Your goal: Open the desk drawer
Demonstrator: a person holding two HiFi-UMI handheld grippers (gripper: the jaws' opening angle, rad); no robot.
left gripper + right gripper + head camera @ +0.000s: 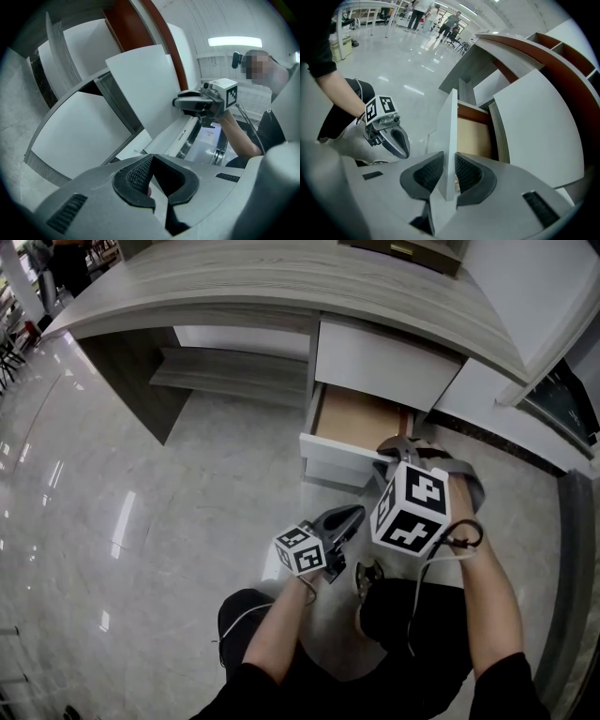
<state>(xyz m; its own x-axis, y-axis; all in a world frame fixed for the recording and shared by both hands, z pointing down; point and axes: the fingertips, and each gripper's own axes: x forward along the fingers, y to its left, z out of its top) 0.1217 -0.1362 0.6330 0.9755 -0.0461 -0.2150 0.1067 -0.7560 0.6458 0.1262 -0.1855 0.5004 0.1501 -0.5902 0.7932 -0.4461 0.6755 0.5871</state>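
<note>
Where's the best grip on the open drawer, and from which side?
Grip the top edge of the drawer front from above, one jaw inside the drawer, one outside: it is a thin, flat, upright panel standing clear of the desk. The right gripper straddles it there.

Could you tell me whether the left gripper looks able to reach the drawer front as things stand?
Probably yes: the left gripper hangs in open air short of the drawer front, nothing between them, and the right gripper clamps only its right end. The left fingers are shut, though.
</note>
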